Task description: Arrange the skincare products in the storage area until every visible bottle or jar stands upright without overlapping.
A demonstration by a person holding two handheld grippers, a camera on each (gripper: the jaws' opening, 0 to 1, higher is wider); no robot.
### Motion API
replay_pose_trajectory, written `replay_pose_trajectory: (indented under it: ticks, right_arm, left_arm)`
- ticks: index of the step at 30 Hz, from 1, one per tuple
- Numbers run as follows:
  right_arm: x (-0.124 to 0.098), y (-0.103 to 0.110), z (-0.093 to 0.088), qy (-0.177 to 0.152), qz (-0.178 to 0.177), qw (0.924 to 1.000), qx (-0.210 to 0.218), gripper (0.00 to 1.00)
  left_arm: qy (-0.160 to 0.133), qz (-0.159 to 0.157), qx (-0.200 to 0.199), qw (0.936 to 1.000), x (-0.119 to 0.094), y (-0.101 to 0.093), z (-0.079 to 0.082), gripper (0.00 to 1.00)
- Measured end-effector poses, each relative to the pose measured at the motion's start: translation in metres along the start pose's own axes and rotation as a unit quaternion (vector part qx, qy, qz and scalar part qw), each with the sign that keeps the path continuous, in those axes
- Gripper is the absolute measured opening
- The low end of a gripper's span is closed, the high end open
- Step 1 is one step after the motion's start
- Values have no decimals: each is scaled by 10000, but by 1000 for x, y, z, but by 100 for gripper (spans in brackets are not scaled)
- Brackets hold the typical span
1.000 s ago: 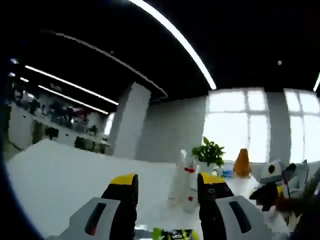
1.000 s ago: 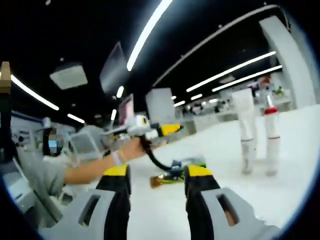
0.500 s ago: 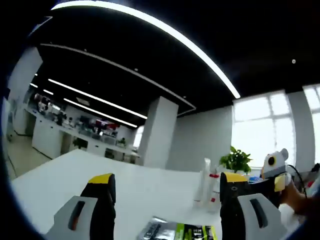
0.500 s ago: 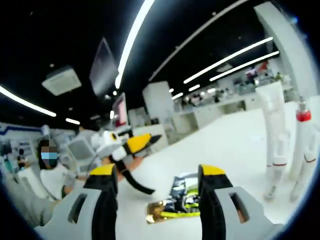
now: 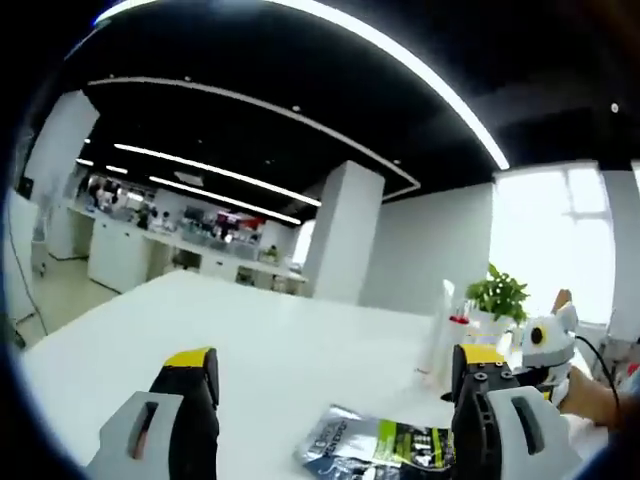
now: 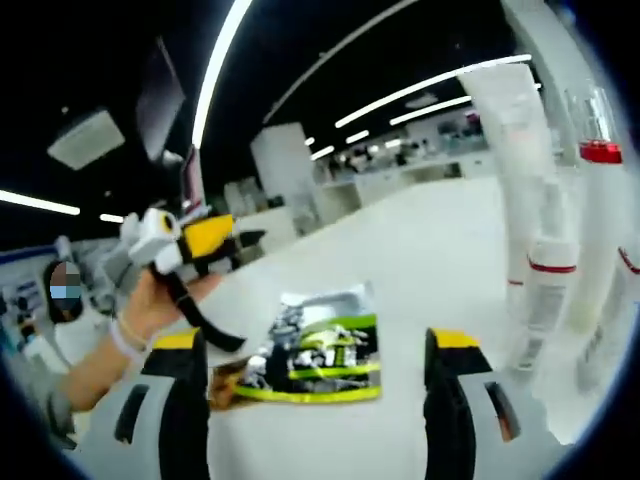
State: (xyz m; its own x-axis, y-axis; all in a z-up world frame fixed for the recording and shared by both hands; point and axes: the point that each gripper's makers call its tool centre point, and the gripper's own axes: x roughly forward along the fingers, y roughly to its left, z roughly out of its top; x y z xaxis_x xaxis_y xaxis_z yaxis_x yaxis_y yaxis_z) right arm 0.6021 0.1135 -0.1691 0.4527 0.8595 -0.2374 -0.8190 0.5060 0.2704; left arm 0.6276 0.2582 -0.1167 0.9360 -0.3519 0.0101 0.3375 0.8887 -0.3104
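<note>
A flat silver, green and black sachet (image 6: 318, 352) lies on the white table (image 6: 420, 250). My right gripper (image 6: 315, 342) hovers just short of it, open, its jaws standing to either side of the sachet. To the right stand a tall white tube (image 6: 520, 150), a small bottle with a red band (image 6: 545, 290) and a bottle with a red collar (image 6: 598, 180), all upright. In the left gripper view the same sachet (image 5: 385, 448) lies between the jaws of my open left gripper (image 5: 335, 365). The upright white tubes (image 5: 441, 335) stand beyond it.
A hand holds the left gripper (image 6: 190, 240) at the left of the right gripper view. The right gripper (image 5: 548, 345) and a hand (image 5: 600, 392) show at the right of the left gripper view. A potted plant (image 5: 503, 295) stands behind the tubes. Bare white table (image 5: 250, 330) spreads to the left.
Both grippers have opened wider and come closer to the sachet, which now looks larger in both views. The upright tubes loom nearer in the right gripper view.
</note>
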Motion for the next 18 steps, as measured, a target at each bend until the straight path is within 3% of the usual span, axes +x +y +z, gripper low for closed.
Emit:
replay_pose_trajectory:
  ticks: [2,5,6,7,8,12,14,18]
  right_arm:
    - [0,-5,3,-43,-32,10000,68,85]
    - [1,-1,-3,3,-7,9999,161,83]
    - [1,0,-4,0,23,9997,223,83]
    - [1,2,-5,-16,50,9996,276,83]
    - [2,1,-4,-54,33,9994,354,83]
    - [4,-3,-10,-81,11,9988,487,80]
    - [2,-2,-17,-18,66,9985,550,81]
    - [-3,-3,-14,-22,66,9986,530,78]
  left_arm:
    - [247,172,-159,9994,0,8,-7,95]
    - [27,223,-405,9989,-5,21,-4,88]
    - [101,225,-631,9977,-8,16,-10,87]
    - [83,133,-584,9982,-11,17,-11,87]
    - [107,136,-639,9978,-10,25,-11,87]
    - [539,43,-1077,9927,-16,17,-39,75]
    - [539,77,-999,9935,-13,19,-40,69]
    - [1003,8,-626,9930,-13,12,-59,67]
